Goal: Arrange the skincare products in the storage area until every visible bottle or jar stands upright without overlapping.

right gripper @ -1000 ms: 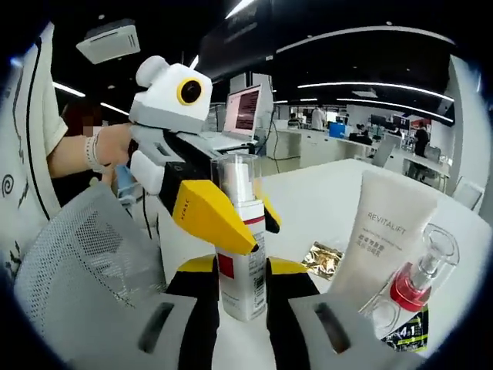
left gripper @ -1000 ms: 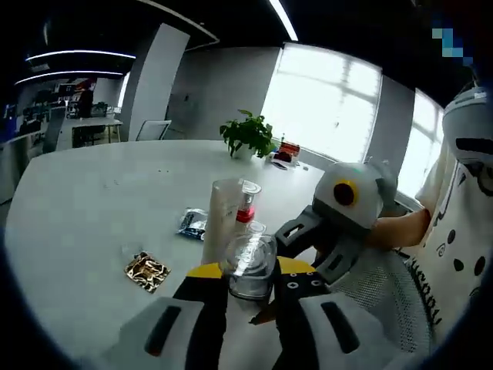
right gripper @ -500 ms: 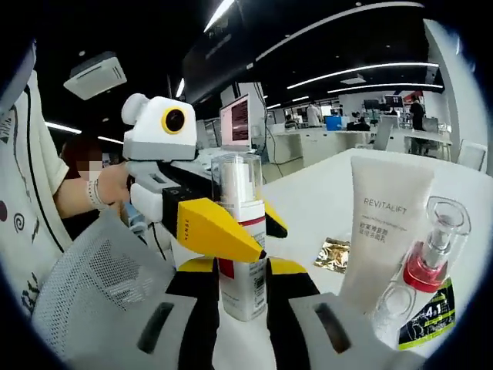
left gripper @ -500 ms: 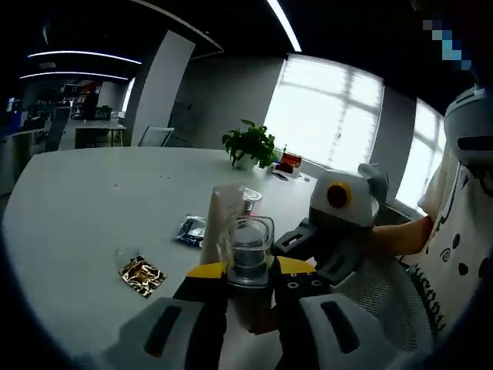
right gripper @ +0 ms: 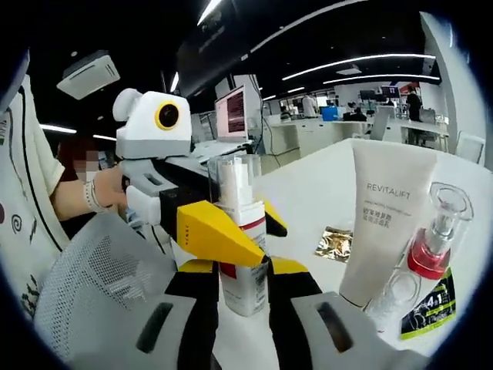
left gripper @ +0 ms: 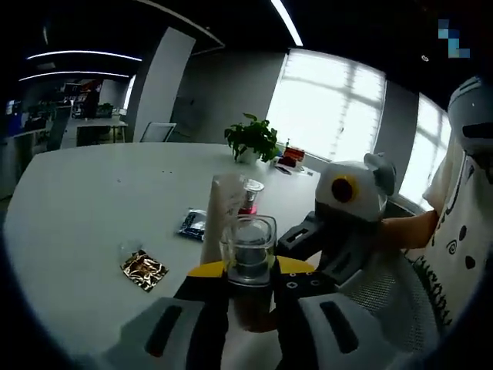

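A white spray bottle [right gripper: 243,258] with a red band and a clear cap [left gripper: 248,248] stands upright on the white table [left gripper: 92,200]. My right gripper [right gripper: 243,271] is shut on its lower body. My left gripper [left gripper: 250,270] is shut on the same bottle higher up, and its yellow jaws flank it in the right gripper view. Just behind stands a white Revitalift tube [right gripper: 389,223] on its cap, with a clear bottle with a red collar [right gripper: 427,258] upright beside it. In the left gripper view the tube [left gripper: 219,212] and the red-collared bottle [left gripper: 248,204] rise behind the cap.
A gold sachet [left gripper: 143,270] and a dark sachet [left gripper: 192,223] lie flat on the table near the tube. A potted plant [left gripper: 250,139] stands far back. White mesh [right gripper: 100,293] sits at the table's near edge, by the person's hand.
In the left gripper view the clear cap went from tilted to upright. Both views shifted slightly. The tube, the red-collared bottle and the sachets stayed put.
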Demonstrator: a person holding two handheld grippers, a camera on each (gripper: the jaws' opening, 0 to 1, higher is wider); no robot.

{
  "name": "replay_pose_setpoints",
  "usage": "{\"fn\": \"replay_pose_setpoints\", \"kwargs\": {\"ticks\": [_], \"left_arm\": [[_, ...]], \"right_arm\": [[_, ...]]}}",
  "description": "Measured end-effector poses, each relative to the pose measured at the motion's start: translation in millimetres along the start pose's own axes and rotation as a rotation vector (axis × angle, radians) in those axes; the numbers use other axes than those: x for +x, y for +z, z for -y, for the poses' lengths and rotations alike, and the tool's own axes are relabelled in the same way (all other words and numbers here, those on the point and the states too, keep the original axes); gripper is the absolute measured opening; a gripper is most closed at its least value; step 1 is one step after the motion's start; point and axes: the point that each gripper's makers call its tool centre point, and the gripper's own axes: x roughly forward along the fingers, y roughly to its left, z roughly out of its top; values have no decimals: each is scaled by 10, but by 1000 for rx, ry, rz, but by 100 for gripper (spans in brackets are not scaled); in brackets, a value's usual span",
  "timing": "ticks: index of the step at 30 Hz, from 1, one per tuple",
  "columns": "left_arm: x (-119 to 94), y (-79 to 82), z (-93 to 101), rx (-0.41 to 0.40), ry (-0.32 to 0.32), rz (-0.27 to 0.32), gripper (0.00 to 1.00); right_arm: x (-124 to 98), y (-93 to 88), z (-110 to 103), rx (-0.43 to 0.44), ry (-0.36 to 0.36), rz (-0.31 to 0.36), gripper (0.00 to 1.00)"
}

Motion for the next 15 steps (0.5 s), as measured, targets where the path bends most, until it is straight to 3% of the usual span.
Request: {"fn": "replay_pose_setpoints", "kwargs": {"ticks": [8, 15], "left_arm": [[52, -114, -163, 46, 78, -32, 17], [108, -268, -257, 88, 114, -94, 17]], "right_arm": [[-220, -18, 38, -17, -48, -20, 25], [-462, 115, 188, -106, -154, -23, 26]]}}
